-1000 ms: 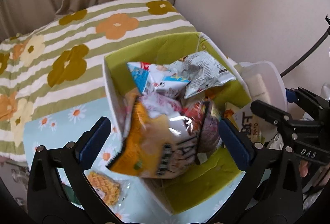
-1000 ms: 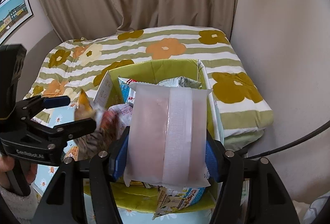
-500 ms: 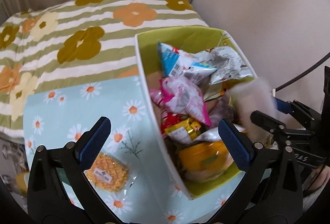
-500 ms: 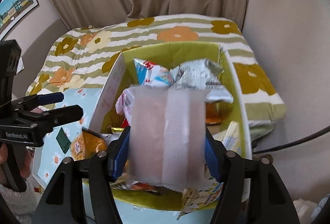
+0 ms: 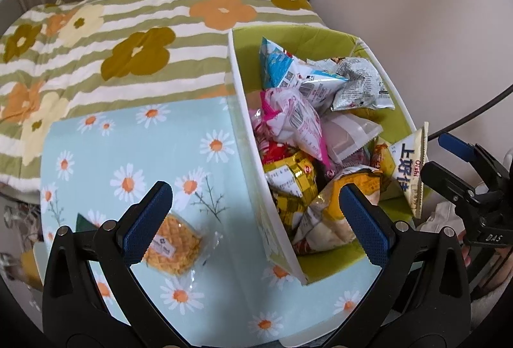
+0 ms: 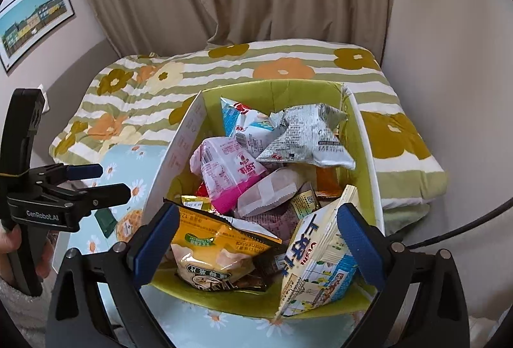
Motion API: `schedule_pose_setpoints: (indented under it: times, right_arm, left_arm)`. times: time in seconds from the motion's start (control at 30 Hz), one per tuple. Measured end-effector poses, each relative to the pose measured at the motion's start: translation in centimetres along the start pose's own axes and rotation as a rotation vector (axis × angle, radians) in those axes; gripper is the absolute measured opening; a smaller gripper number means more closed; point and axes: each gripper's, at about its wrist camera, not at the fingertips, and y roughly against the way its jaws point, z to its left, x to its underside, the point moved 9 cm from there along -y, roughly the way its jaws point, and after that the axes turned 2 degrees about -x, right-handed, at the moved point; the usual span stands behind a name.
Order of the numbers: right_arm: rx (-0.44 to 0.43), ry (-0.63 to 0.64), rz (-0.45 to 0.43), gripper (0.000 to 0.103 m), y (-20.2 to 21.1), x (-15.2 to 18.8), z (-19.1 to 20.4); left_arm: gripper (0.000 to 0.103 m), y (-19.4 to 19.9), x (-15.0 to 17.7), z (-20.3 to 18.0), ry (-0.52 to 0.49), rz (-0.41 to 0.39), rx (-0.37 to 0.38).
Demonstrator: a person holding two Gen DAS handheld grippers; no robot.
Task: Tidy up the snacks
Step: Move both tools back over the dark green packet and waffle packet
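Right wrist view: right claw (image 6: 253, 242) now gapes empty, its pale pouch (image 6: 272, 189) dropped into the snack box (image 6: 365, 155); left claw (image 5: 256, 219) also agape.

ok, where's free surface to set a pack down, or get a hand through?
Free: the daisy cloth between the striped quilt and the box, beyond the waffle pack. Some green floor shows at the box's near corner. Crowded: the rest of the box, bags heaped up to its rim. Both grippers are open.
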Motion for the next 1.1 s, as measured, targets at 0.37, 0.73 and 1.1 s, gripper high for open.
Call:
schedule_pose_setpoints:
  times: [0.37,0.73,1.1]
  right_arm:
    - [-0.066,0.056,-0.024,0.098,0.5,-0.5,3.1]
    - [-0.050,0.060,-0.069,0.098,1.8,-0.3,11.9]
    - [-0.009,-0.070,-0.047,0.098,-0.4,2.8,20.5]
  left_arm:
    - [0.103,3.2,3.3,3.2,0.046,-0.014,-0.096]
    - [0.103,8.0,6.8,11.4,0.056,-0.069,-0.089]
    - [0.103,8.0,11.1,19.9,-0.067,0.002,-0.024]
